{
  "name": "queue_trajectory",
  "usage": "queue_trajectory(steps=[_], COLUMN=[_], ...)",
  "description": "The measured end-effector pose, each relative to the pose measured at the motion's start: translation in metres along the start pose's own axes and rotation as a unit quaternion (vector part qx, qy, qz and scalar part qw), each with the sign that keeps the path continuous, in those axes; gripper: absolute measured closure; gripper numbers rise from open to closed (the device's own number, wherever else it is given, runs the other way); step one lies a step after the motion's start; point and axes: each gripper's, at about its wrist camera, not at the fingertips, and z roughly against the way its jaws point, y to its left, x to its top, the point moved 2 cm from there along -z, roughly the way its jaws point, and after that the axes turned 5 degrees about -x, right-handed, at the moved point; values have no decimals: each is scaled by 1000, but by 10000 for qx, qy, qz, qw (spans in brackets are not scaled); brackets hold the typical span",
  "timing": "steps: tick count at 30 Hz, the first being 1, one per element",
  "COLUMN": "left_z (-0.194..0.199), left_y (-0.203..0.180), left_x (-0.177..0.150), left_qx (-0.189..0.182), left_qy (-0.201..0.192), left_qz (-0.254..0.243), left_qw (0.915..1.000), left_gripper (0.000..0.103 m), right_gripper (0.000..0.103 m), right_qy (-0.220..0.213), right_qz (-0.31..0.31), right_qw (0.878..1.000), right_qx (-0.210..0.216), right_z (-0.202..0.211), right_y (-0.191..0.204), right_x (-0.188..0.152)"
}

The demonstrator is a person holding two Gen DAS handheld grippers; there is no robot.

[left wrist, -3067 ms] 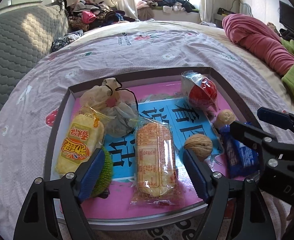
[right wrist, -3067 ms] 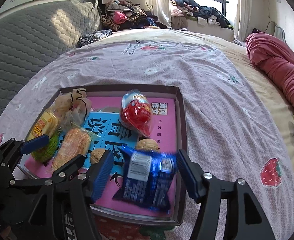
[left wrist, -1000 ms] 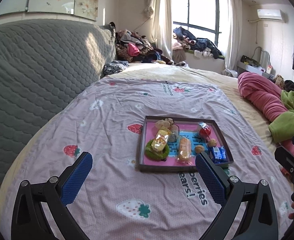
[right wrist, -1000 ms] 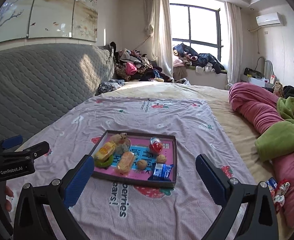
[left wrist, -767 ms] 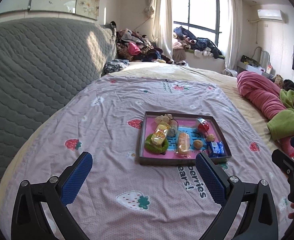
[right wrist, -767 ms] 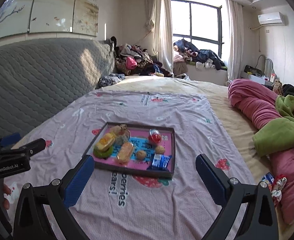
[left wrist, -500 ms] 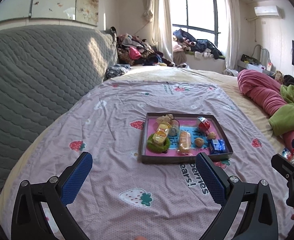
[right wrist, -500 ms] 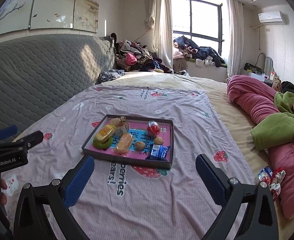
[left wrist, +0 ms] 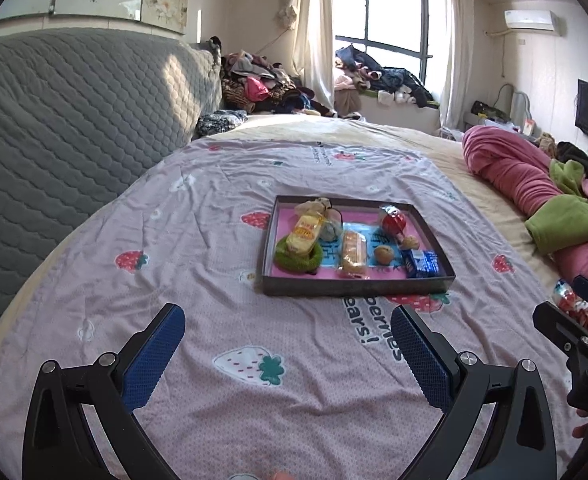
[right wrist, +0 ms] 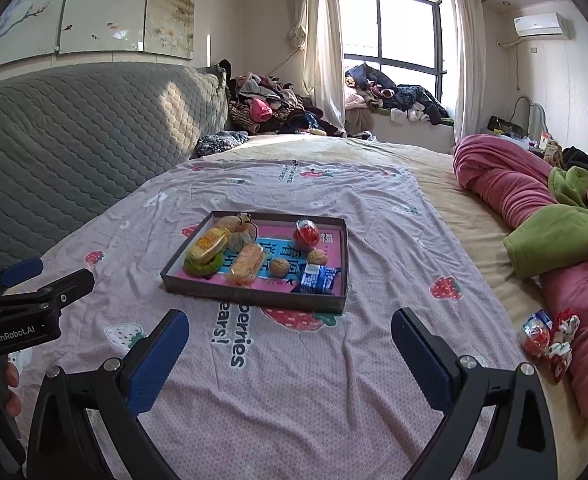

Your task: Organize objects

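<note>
A dark shallow box tray (left wrist: pixel 353 287) (right wrist: pixel 250 289) with a pink lining sits on the strawberry-print bedspread. In it lie a yellow snack pack (left wrist: pixel 302 234), a green ring (left wrist: pixel 294 261), a long biscuit pack (left wrist: pixel 353 252), two walnuts (left wrist: pixel 383 255), a red wrapped toy (left wrist: pixel 393 222), a clear pouch (left wrist: pixel 329 229) and a blue packet (left wrist: pixel 421 262) (right wrist: pixel 317 279). My left gripper (left wrist: pixel 290 342) is open and empty, well short of the tray. My right gripper (right wrist: pixel 290 340) is open and empty, also back from it.
A pink and green quilt (right wrist: pixel 541 216) is bunched along the right of the bed. Small red and blue wrapped items (right wrist: pixel 545 338) lie beside it. A grey quilted headboard (left wrist: pixel 66 128) stands at the left. Clothes (right wrist: pixel 270 112) are piled at the back.
Both grippers have pulled far back from the tray. The blue packet that the right gripper was over now lies in the tray's near right corner. Both jaws are wide open.
</note>
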Motion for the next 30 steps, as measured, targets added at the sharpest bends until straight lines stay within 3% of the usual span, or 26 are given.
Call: queue_trajectory(steps=[30], left_z=[-27], left_y=[-9], left_x=[-39], left_qx=[247], left_qy=[324], left_qz=[-281], left_qw=[9988], left_gripper=[0], right_gripper=[1], right_qy=[297], right_qz=[64], right_qw=[9994], right_qx=[-158], right_z=[-28], right_y=[-4], right_x=[-38])
